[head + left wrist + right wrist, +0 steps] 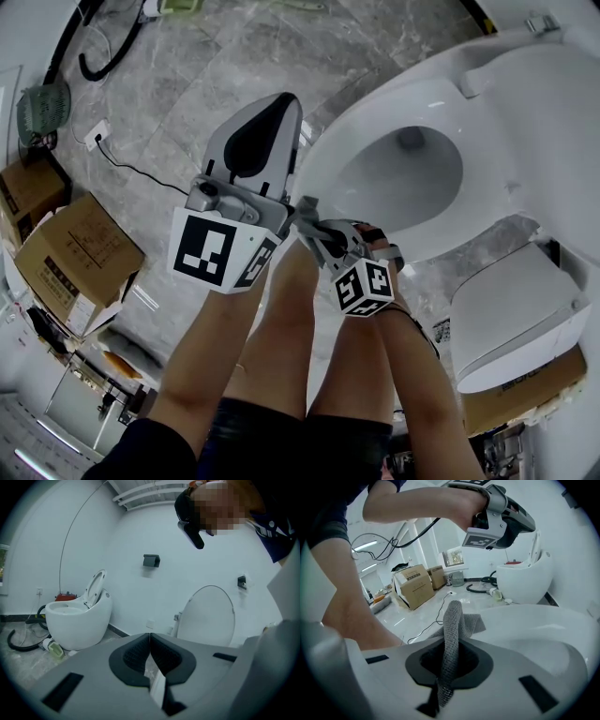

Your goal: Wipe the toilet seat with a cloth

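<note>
The white toilet seat [375,117] rings the open bowl [405,178] at the upper right of the head view. My right gripper [309,214] is at the seat's near left rim, shut on a grey knitted cloth [452,630]. The cloth stands up out of the jaws and folds over onto the seat [534,625]. Held higher and to the left, my left gripper [267,117] points away over the floor. Its black pads [161,656] meet with nothing between them. In the right gripper view the left gripper [501,513] shows overhead in a hand.
Cardboard boxes [80,258] and a power strip with its cable [94,136] lie on the marble floor at left. A second white toilet [77,616] stands by the wall. A detached toilet lid [516,314] rests on a box at lower right.
</note>
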{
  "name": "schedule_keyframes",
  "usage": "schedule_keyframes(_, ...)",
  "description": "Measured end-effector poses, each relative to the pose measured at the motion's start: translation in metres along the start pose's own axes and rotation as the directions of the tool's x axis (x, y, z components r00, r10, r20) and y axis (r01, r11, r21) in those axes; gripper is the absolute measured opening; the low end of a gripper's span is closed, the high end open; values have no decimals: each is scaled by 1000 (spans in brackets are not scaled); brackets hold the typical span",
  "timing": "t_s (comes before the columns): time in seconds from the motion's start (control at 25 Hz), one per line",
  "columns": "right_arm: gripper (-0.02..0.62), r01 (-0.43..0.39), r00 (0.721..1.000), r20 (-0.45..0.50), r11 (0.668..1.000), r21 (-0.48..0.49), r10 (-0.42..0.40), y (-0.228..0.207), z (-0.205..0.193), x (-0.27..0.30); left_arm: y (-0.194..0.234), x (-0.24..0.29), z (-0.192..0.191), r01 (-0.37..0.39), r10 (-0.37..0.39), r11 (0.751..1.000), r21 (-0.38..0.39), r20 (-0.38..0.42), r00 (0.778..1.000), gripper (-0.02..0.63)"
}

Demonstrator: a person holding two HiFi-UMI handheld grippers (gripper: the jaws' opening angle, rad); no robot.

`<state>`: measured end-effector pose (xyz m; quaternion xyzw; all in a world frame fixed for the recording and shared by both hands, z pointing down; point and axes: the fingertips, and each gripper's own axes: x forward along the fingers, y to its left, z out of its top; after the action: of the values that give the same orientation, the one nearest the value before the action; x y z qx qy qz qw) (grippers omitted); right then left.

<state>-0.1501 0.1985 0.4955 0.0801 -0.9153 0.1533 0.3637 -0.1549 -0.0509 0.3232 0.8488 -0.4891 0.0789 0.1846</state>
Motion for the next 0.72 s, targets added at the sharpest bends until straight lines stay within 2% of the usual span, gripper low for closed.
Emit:
schedule_keyframes(0.2, 29, 36, 994, -101, 997, 67, -29, 9, -29, -16, -5, 2, 3, 9, -9, 1000, 3, 1, 1000, 20)
schedule_keyframes(0.4, 29, 116, 968, -235, 989, 89, -92, -8, -68, -40, -9, 3, 6, 20, -20, 1000, 4, 4, 1000, 20)
schedule_keyframes(0.56, 29, 135, 956, -272, 988, 78, -109, -15, -78, -49, -9, 2, 9, 22, -22, 1000, 5, 8, 1000, 20)
schedule_keyframes(0.72, 29, 115, 961, -260, 992, 51, -98, -5, -65, -37, -7, 0, 8, 20, -20, 1000, 7, 8, 1000, 20)
